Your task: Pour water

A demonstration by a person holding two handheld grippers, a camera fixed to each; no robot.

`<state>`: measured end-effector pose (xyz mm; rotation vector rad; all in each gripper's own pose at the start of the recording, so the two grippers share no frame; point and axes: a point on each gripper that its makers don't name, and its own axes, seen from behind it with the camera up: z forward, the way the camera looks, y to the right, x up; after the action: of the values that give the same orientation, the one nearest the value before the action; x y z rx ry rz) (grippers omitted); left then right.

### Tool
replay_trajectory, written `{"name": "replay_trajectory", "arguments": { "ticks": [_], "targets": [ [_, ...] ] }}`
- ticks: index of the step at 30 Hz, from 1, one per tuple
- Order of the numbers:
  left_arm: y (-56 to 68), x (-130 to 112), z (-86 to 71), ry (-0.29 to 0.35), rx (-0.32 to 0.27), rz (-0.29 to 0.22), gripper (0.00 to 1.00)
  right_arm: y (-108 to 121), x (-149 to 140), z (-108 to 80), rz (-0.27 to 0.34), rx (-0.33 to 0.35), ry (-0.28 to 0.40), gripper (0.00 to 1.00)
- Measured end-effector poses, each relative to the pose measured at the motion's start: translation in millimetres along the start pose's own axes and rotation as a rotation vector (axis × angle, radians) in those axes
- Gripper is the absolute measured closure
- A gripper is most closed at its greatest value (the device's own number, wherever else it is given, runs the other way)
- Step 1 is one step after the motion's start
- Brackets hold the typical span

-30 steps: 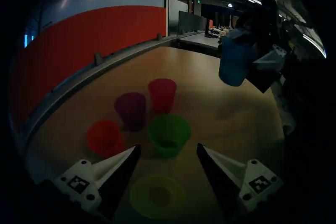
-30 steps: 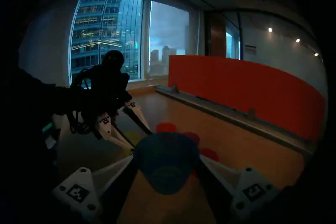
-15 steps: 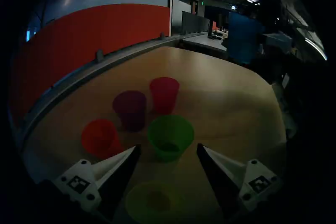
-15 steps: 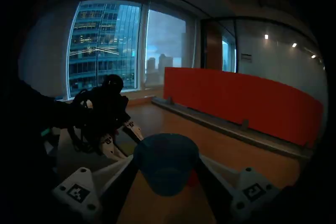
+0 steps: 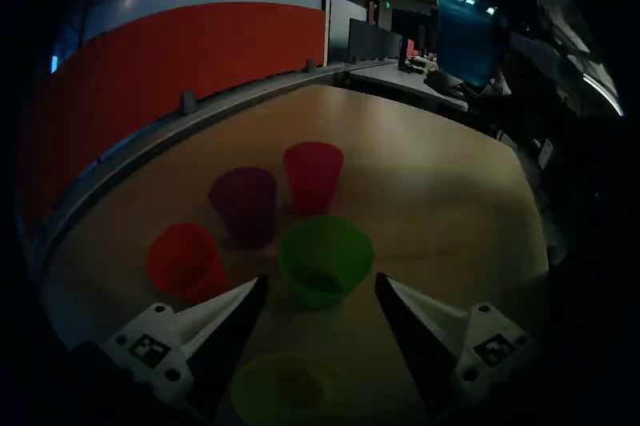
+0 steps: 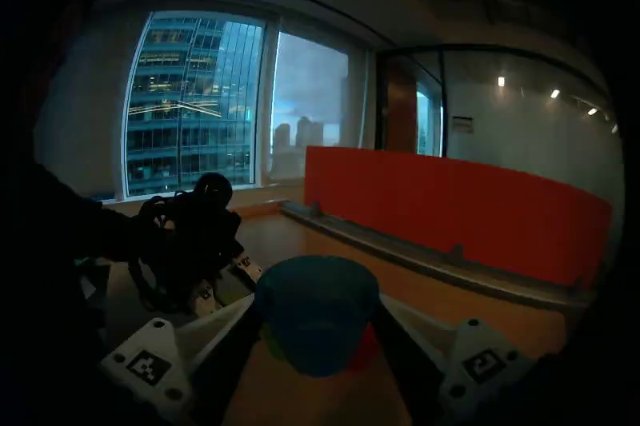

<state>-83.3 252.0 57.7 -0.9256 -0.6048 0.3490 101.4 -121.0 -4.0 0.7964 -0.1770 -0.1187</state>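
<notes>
My right gripper (image 6: 316, 322) is shut on a blue cup (image 6: 317, 310), held upright high above the table; the same blue cup (image 5: 468, 34) appears at the upper right of the left gripper view. On the wooden table (image 5: 416, 178) stand a green cup (image 5: 324, 258), a pink-red cup (image 5: 312, 176), a purple cup (image 5: 244, 204), a red cup (image 5: 180, 260) and a yellow-green cup (image 5: 288, 386). My left gripper (image 5: 320, 298) stands open just in front of the green cup, with the yellow-green cup low between its fingers. In the right gripper view, the left gripper (image 6: 228, 274) sits far off.
A red partition wall (image 5: 160, 58) with a grey rail runs along the table's left side. Large windows (image 6: 192, 106) show buildings outside. A person's dark sleeve (image 6: 72, 226) holds the left gripper. The table's right half is bare wood.
The right gripper has lifted the blue cup higher and brought it upright from a tilt. The left gripper has barely moved.
</notes>
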Motion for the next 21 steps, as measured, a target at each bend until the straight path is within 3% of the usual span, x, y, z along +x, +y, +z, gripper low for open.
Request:
{"name": "replay_trajectory", "arguments": {
  "ticks": [21],
  "targets": [
    [0.9,5.7,21.3,0.033,0.013,-0.035,0.07,8.7,8.6,-4.8,-0.010,-0.025,0.011,0.10]
  ]
}}
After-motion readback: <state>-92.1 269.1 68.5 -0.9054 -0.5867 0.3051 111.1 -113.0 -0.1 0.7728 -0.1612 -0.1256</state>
